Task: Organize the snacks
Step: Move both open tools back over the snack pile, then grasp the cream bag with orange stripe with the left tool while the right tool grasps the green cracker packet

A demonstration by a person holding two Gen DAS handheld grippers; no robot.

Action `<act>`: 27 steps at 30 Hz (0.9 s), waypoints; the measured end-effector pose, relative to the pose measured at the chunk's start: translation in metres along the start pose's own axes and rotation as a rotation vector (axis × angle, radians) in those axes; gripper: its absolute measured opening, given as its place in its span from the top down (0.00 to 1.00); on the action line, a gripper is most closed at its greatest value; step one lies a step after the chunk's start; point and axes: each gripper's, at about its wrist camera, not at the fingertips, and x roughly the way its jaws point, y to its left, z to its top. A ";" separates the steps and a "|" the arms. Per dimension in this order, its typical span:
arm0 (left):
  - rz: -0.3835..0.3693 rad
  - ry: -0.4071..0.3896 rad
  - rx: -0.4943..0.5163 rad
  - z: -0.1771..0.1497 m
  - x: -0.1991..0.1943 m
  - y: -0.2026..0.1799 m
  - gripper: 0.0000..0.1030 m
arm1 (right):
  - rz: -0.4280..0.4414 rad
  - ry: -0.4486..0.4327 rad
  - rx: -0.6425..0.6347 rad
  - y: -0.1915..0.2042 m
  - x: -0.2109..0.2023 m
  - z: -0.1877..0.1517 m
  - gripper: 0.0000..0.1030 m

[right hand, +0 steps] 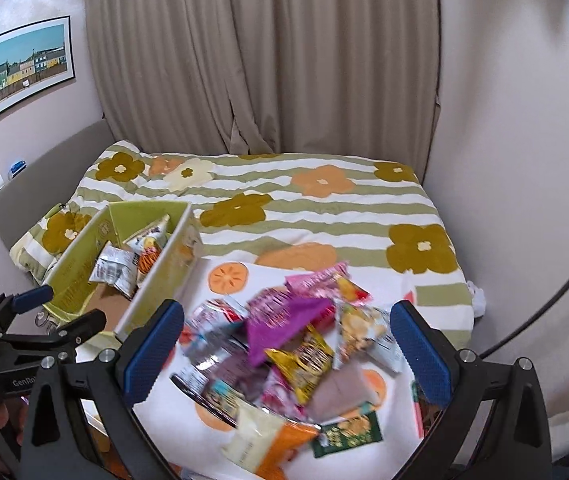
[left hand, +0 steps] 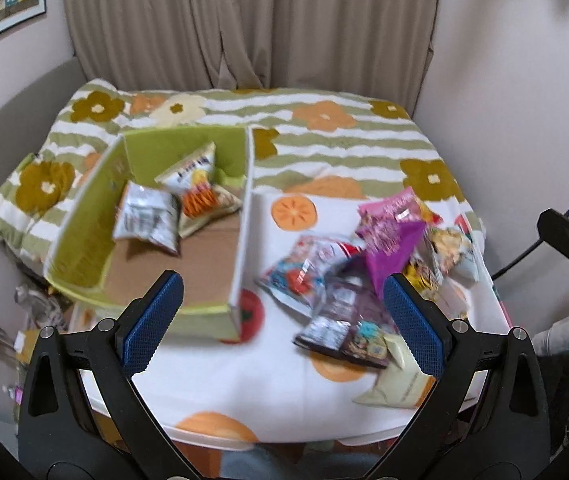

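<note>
Room: a bed [left hand: 344, 136] with a flowered, striped cover filled the middle of both views, beige curtain [right hand: 260, 56] behind it, a framed picture [right hand: 26, 66] at upper left of the right wrist view.
Surface: a white cloth [left hand: 244, 392] with orange fruit prints lay at the bed's near end, probably as a sorting area.
Box: a green box [left hand: 84, 236] sat left of centre, open-topped, likely the place meant for the snacks.
In box: a silver packet [left hand: 146, 222] and an orange-striped packet [left hand: 198, 188] lay touching at its far end.
Left gripper [left hand: 282, 320]: low centre in its own view, jaws spread wide and holding nothing, between box and pile.
Pile: loose snacks [right hand: 296, 348] overlapped right of the box, a purple packet [right hand: 280, 326] on top, most apparently not yet sorted.
Right gripper [right hand: 286, 354]: jaws spread and empty, framing the pile, seemingly lined up for a pick.
</note>
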 end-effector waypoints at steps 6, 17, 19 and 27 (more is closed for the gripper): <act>-0.025 0.067 0.008 -0.025 0.025 -0.027 0.03 | 0.007 0.048 0.034 -0.030 0.009 -0.032 0.00; -0.157 0.123 0.125 -0.096 0.060 -0.100 0.03 | -0.046 0.155 0.059 -0.082 0.043 -0.096 0.00; -0.168 0.141 0.161 -0.108 0.070 -0.114 0.03 | -0.048 0.169 0.034 -0.088 0.049 -0.108 0.00; -0.202 0.164 0.218 -0.136 0.097 -0.136 0.03 | -0.010 0.211 -0.081 -0.097 0.074 -0.142 0.00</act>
